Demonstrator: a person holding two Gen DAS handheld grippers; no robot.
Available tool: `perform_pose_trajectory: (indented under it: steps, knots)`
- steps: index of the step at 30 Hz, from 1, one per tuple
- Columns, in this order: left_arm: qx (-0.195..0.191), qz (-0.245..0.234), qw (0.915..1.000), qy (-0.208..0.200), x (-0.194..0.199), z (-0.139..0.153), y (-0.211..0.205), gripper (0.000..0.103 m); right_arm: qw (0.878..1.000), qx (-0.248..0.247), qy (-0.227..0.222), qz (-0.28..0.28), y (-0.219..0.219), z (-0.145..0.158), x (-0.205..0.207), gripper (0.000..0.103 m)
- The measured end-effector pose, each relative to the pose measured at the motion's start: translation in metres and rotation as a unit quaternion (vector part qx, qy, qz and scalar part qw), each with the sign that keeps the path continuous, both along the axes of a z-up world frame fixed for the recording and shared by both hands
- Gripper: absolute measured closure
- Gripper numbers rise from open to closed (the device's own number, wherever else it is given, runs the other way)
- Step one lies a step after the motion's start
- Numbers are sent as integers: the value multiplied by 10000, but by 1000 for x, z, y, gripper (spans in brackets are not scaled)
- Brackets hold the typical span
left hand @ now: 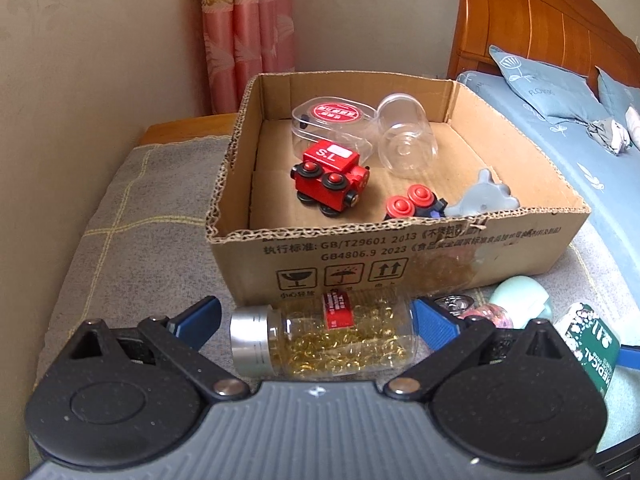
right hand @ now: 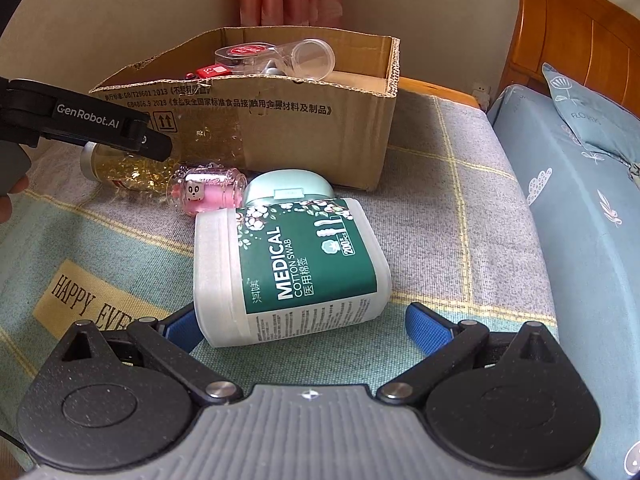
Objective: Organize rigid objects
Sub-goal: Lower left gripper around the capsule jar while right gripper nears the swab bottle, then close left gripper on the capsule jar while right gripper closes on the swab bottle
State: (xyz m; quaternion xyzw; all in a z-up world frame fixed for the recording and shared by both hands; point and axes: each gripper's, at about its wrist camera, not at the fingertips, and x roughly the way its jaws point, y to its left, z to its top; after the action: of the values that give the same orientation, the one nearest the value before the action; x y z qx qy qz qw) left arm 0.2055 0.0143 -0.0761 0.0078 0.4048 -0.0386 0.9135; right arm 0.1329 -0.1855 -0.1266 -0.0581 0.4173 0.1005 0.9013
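Soft, even daylight in both wrist views, sharp at centre and bent at the rim.

Light spreads flat across the bed cover [right hand: 460,184], shadows faint and short under the cardboard box [left hand: 400,248]. Small glints sit on the clear jar [left hand: 404,136] and the silver cap of the bead bottle [left hand: 332,340]. The wooden headboard [left hand: 540,20] curves with the fisheye, and dark vignette clips the corners. The pillow [right hand: 592,116] softens slightly towards the edge.

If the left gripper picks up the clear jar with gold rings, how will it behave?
The jar lies on its side between the open left gripper fingers, so a nudge would probably roll it. Its smooth clear wall may slip. The loose gold rings inside likely shift, moving its weight.
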Motion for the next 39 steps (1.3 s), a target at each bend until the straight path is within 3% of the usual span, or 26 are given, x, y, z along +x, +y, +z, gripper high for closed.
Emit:
perform_pose_trajectory:
  steps: [7,11,21,28,39]
  knots:
    - [-285,232,9991,197,6,-12,16,3,10000,-5,8,-26,1,0,1,0]
    - [-199,63,9996,185,6,-14,13,8,10000,-4,5,-24,1,0,1,0]
    - [201,-165,9993,280,-25,-12,18,9,10000,0,-17,-24,1,0,1,0]
    - [197,-270,9990,311,-64,-10,28,9,10000,-1,-27,-19,2,-1,1,0]
    - [243,-386,9988,187,-65,-13,31,8,9996,54,-18,294,4,17,3,0]
